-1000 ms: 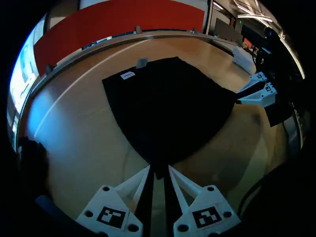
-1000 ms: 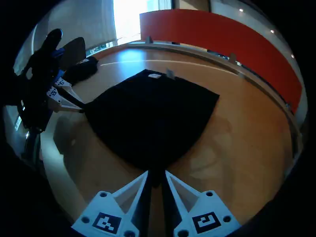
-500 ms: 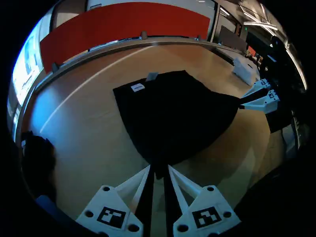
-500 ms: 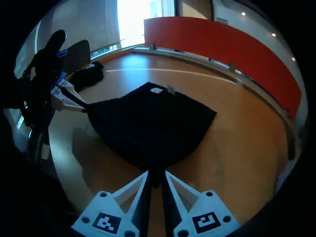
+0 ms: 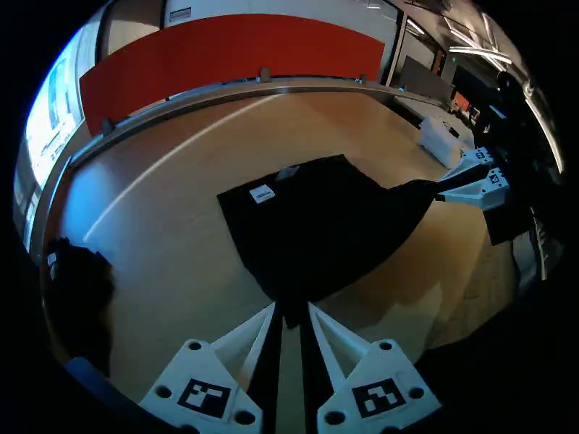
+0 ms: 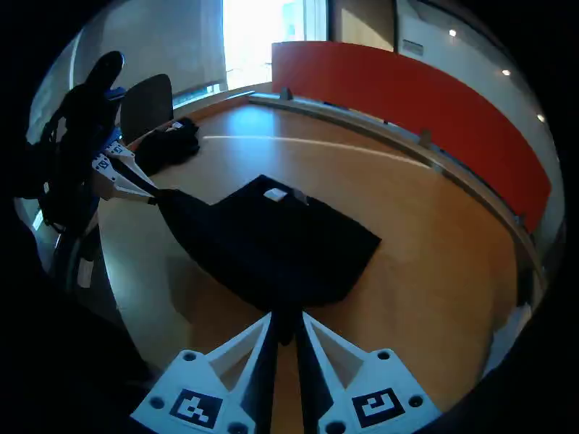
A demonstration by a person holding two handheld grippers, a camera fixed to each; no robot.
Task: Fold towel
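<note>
Left gripper view: left gripper [image 5: 289,318] pressed together on one near corner of the black towel [image 5: 326,217]; cloth pinched between both fingers
Right gripper view: right gripper [image 6: 287,325] clamped the same way on the other near corner; cloth between both fingers
Towel: near edge raised off the wooden table [image 5: 159,239] and stretched between the two grippers; far part lying flat on the table, white label [image 5: 261,193] facing up near the far edge
Step in hand: judged to be the first fold; near edge to be carried over toward the far edge
Height: hold both corners level; high enough to clear the flat part, not so high as to drag the far edge along
Tension: hold the span taut but not strained; no sag in the middle, no twist
Travel: move both grippers forward together at one pace; aim each corner at its far corner
Release: lower first; spread the fingers only once corner lies on corner
Risk: far edge sliding on the smooth wood; a weak pinch slipping off a corner
</note>
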